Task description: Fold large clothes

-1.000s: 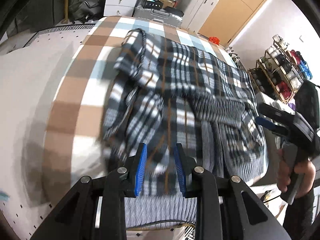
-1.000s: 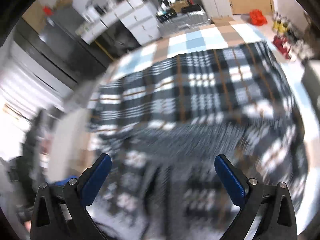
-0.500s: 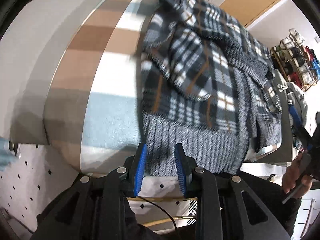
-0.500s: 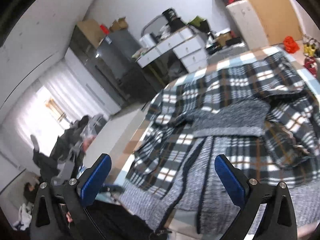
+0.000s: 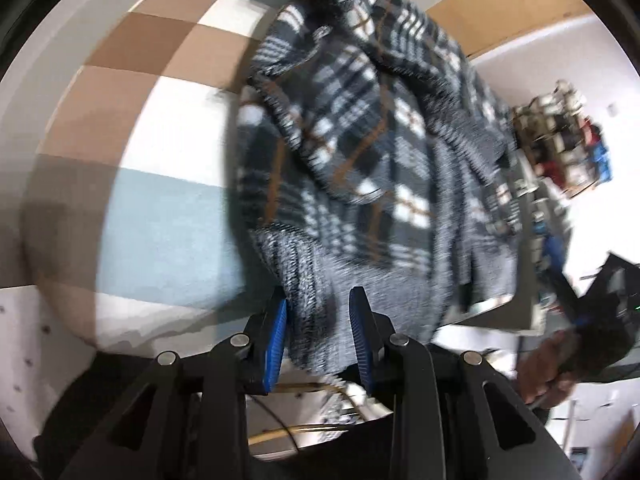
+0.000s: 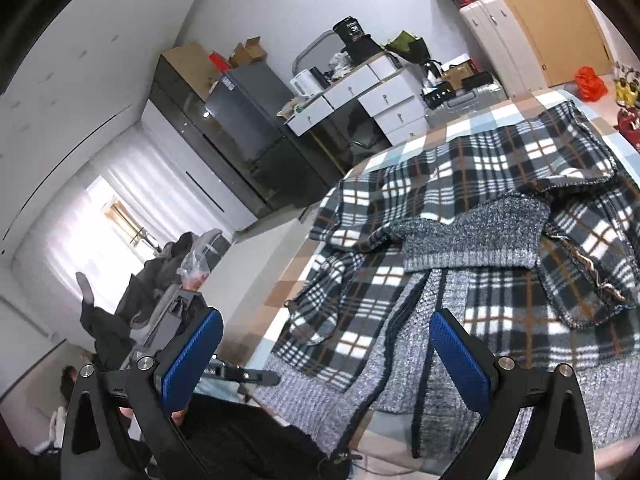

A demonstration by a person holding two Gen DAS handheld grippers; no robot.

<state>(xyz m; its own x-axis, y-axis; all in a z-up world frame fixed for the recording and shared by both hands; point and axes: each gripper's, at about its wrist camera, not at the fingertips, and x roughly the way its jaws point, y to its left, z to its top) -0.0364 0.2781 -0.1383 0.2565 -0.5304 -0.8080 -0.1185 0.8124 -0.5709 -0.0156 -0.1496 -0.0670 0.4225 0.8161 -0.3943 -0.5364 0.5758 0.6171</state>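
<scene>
Plaid jacket (image 6: 496,216) w/ grey knit lining lies rumpled on checked bed (image 5: 160,128), hem hanging over the near edge. Left claw (image 5: 318,332) narrow, blue pads either side of the grey knit hem (image 5: 320,280); can't tell if they actually pinch it (pic blurred). Right claw (image 6: 326,354) spread wide, nothing in it, hovering over the hem.

My left wrist view is smeared with motion blur. My right wrist view is sharp, with daylight glaring through the curtained window (image 6: 86,236) and fisheye-bent edges.
</scene>
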